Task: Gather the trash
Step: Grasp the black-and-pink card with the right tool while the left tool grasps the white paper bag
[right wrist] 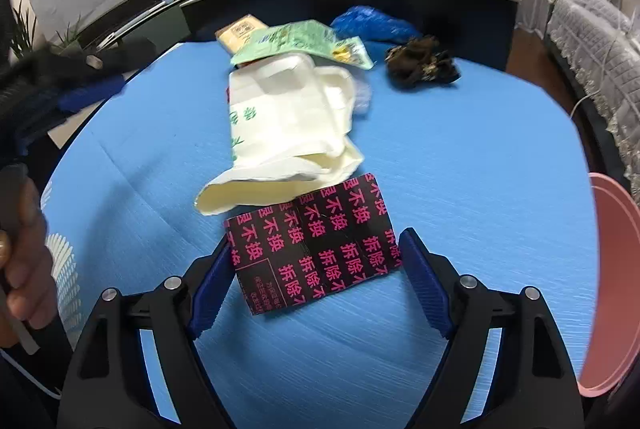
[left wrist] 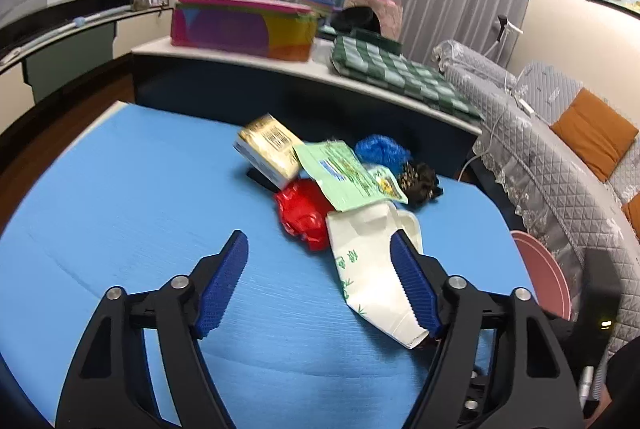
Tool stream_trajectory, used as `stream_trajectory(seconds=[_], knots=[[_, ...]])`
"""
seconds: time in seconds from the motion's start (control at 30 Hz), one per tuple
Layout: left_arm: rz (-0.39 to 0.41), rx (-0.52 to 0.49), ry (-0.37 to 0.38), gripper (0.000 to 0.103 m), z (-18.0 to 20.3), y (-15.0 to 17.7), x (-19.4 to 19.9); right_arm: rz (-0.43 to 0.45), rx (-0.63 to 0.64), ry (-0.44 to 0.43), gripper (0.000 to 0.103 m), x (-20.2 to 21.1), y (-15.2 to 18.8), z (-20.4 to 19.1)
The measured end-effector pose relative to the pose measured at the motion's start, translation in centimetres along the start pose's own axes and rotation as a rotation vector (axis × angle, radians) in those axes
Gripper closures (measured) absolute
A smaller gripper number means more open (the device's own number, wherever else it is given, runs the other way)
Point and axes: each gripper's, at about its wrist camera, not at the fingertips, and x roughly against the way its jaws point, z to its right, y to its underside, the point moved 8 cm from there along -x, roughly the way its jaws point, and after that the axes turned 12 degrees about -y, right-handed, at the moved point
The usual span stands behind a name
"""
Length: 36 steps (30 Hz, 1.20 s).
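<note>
Trash lies on the blue table [left wrist: 120,189]: a cream paper bag [left wrist: 372,269] [right wrist: 288,133], a red crumpled wrapper [left wrist: 304,213], a green packet [left wrist: 344,173] [right wrist: 296,41], a yellow box [left wrist: 268,145] [right wrist: 240,29], a blue crumpled bag [left wrist: 382,149] [right wrist: 372,23] and a dark crumpled wad [left wrist: 420,181] [right wrist: 420,63]. A black wrapper with pink characters [right wrist: 312,249] lies between the open jaws of my right gripper [right wrist: 316,281]. My left gripper [left wrist: 320,281] is open above the table, its right finger over the cream bag.
A pink bin [left wrist: 544,273] [right wrist: 612,289] stands at the table's right edge. A dark counter [left wrist: 304,97] with a colourful box [left wrist: 244,29] and a green checked cloth [left wrist: 400,77] runs behind. A grey covered sofa [left wrist: 560,149] is at the right.
</note>
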Motion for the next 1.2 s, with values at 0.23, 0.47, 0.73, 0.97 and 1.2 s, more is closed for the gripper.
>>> stream_trajectory(seconds=[0.23,0.47,0.73,0.97,1.2], knots=[[-0.070,-0.015,0.007,0.039,1.6,1.3,-3.6,0.048,-0.101,0.056,0.024,2.8,-0.1,3.6],[-0.127,-0.017,0.002,0.046,2.3,2.2,-6.2,0.103,-0.158,0.103,0.024,5.1,-0.3,6.3],[-0.169,-0.035,0.024,0.057,3.4,3.1,-7.6,0.138,-0.167,0.127,0.024,6.2,-0.7,7.0],[-0.190,-0.050,0.087,0.081,4.5,3.3,-7.2,0.164,-0.173,0.149,0.024,7.3,-1.1,7.1],[-0.172,-0.084,0.130,0.092,5.5,3.7,-4.8,0.206,-0.196,0.182,0.024,9.3,-1.4,7.3]])
